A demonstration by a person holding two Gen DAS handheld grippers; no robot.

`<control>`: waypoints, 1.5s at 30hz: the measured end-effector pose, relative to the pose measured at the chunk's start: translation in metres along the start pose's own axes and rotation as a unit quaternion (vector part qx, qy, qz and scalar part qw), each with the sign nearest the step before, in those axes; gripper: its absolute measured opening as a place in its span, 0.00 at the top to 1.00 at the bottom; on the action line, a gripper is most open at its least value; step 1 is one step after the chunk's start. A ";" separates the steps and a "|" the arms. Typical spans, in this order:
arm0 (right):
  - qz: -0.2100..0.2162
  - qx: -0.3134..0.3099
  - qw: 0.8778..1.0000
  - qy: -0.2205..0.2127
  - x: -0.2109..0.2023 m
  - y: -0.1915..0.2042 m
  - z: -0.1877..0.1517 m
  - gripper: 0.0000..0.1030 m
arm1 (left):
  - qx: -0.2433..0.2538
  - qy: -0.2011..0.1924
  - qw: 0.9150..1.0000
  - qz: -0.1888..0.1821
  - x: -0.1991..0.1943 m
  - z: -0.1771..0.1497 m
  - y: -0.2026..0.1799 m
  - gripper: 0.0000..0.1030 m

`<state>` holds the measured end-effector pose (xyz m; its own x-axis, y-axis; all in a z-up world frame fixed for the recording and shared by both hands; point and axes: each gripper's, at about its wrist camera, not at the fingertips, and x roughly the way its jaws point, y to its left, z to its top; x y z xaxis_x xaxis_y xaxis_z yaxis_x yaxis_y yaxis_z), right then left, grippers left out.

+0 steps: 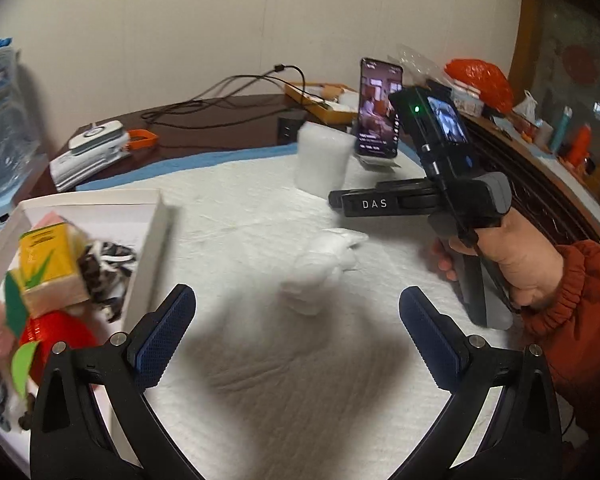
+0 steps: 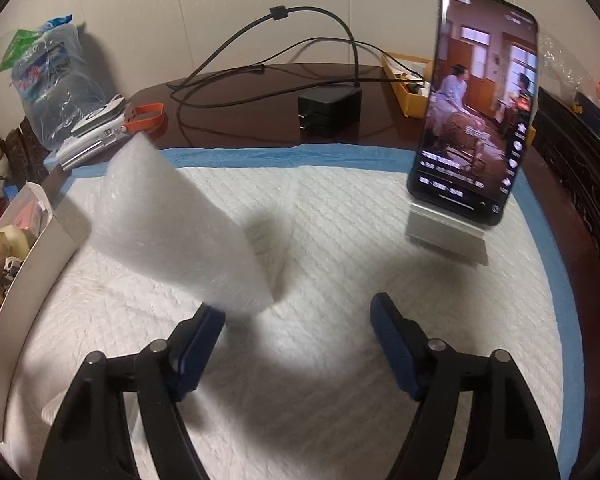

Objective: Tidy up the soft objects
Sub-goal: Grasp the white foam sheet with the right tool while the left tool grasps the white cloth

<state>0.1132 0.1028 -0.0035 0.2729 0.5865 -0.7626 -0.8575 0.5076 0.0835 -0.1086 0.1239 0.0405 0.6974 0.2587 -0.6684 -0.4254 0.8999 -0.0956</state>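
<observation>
A white foam sheet point(image 2: 180, 232) hangs blurred in the air just off my right gripper's left fingertip point(image 2: 204, 320); it also shows in the left wrist view point(image 1: 322, 160). My right gripper point(image 2: 300, 320) is open with nothing between its fingers; its body shows in the left wrist view point(image 1: 420, 200). My left gripper point(image 1: 296, 312) is open and empty above the white pad point(image 1: 260, 360). A crumpled white soft item point(image 1: 320, 268) lies on the pad ahead of it. A white box point(image 1: 152, 240) at the left holds several soft objects, among them a yellow pack point(image 1: 52, 264).
A phone point(image 2: 480, 108) on a stand plays video at the pad's far right. A black charger point(image 2: 328, 110) with cables, an orange-handled tool point(image 2: 144, 116), and a plastic bag point(image 2: 52, 80) sit on the dark wooden table behind the pad.
</observation>
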 end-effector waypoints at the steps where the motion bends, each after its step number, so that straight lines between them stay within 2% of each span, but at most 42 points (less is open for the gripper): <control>1: 0.005 0.000 1.000 -0.001 -0.004 -0.003 -0.003 0.27 | 0.003 0.006 1.000 -0.001 0.007 0.002 -0.004 0.00; 5: 0.019 -0.028 0.999 -0.012 -0.013 -0.003 -0.003 0.24 | 0.012 0.008 1.000 0.004 0.020 0.003 -0.010 0.00; 8: 0.001 -0.083 0.996 -0.027 -0.014 0.011 0.003 0.21 | -0.007 0.017 1.000 0.006 0.022 -0.002 -0.001 0.00; 11: 0.005 -0.113 0.993 -0.037 -0.022 0.025 0.009 0.21 | -0.019 0.011 1.000 0.001 0.011 -0.011 0.009 0.00; 14: 0.048 -0.076 0.995 -0.049 -0.031 0.020 0.017 0.21 | -0.033 0.000 0.999 0.001 -0.002 -0.016 0.019 0.00; 17: 0.103 -0.053 0.993 -0.013 -0.018 0.029 0.026 0.21 | -0.047 -0.007 0.999 0.002 -0.007 -0.018 0.025 0.00; 22: 0.093 -0.168 0.981 0.004 0.003 0.084 0.025 0.20 | -0.048 -0.004 0.999 0.002 -0.011 -0.022 0.026 0.00; 24: 0.089 -0.204 0.975 0.022 0.014 0.096 0.024 0.16 | -0.044 -0.002 0.999 0.005 -0.011 -0.024 0.025 0.00; 26: 0.068 -0.245 0.967 0.025 0.020 0.103 0.020 0.06 | -0.041 0.000 0.999 0.005 -0.010 -0.024 0.024 0.00; 29: 0.053 -0.269 0.962 0.016 0.020 0.105 0.014 0.06 | -0.032 0.005 0.999 0.005 -0.001 -0.018 0.019 0.00; 31: 0.049 -0.260 0.964 0.009 0.017 0.100 0.012 0.07 | -0.023 0.012 1.000 0.003 0.008 -0.011 0.014 0.00; 33: 0.046 -0.240 0.970 -0.005 0.009 0.090 0.012 0.20 | -0.017 0.020 1.000 -0.001 0.019 -0.006 0.009 0.00; 34: 0.049 -0.223 0.973 -0.013 0.004 0.082 0.013 0.33 | -0.015 0.026 1.000 -0.003 0.025 -0.002 0.008 0.00; 36: 0.071 -0.173 0.982 -0.025 -0.009 0.064 0.016 0.45 | -0.013 0.034 0.999 -0.005 0.035 0.002 0.005 0.00; 38: 0.077 -0.138 0.986 -0.043 -0.024 0.047 0.016 0.65 | -0.011 0.042 0.999 -0.004 0.045 0.007 0.004 0.00; 41: 0.092 -0.106 0.989 -0.043 -0.032 0.029 0.017 0.81 | 0.001 0.052 0.999 0.005 0.059 0.012 0.001 0.00; 44: 0.085 -0.101 0.990 -0.041 -0.030 0.024 0.015 0.81 | 0.019 0.058 0.998 0.012 0.069 0.018 -0.005 0.01; 45: 0.086 -0.098 0.991 -0.042 -0.030 0.023 0.014 0.81 | 0.026 0.060 0.998 0.011 0.073 0.019 -0.007 0.10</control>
<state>0.0916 0.1062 0.0303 0.1445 0.7080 -0.6912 -0.9603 0.2689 0.0748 -0.0435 0.1430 0.0067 0.6125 0.2366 -0.7542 -0.4069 0.9124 -0.0442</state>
